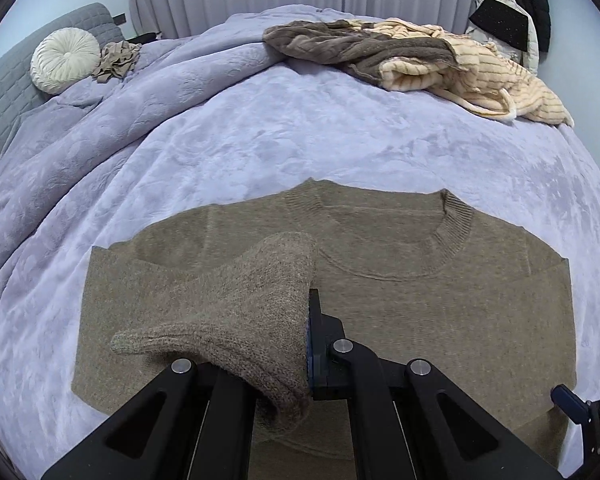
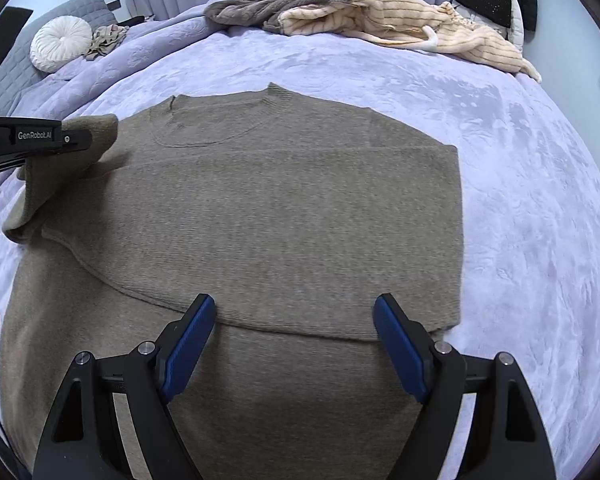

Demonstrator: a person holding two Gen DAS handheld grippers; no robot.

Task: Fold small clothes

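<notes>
A taupe knit sweater (image 1: 420,312) lies flat on the lavender bed, collar away from me; it also shows in the right wrist view (image 2: 284,224). Its right sleeve is folded across the body. My left gripper (image 1: 300,344) is shut on the left sleeve (image 1: 256,312) and holds it lifted over the sweater's left side; the sleeve drapes over the left finger and hides it. In the right wrist view the left gripper (image 2: 76,140) comes in from the left edge with the sleeve (image 2: 96,136) in it. My right gripper (image 2: 294,344) is open and empty, just above the sweater's lower part.
A lavender plush blanket (image 1: 260,128) covers the bed. A heap of brown and cream striped clothes (image 1: 420,56) lies at the far edge. A round white cushion (image 1: 64,60) and a small beige garment (image 1: 116,60) sit at the far left by a grey headboard.
</notes>
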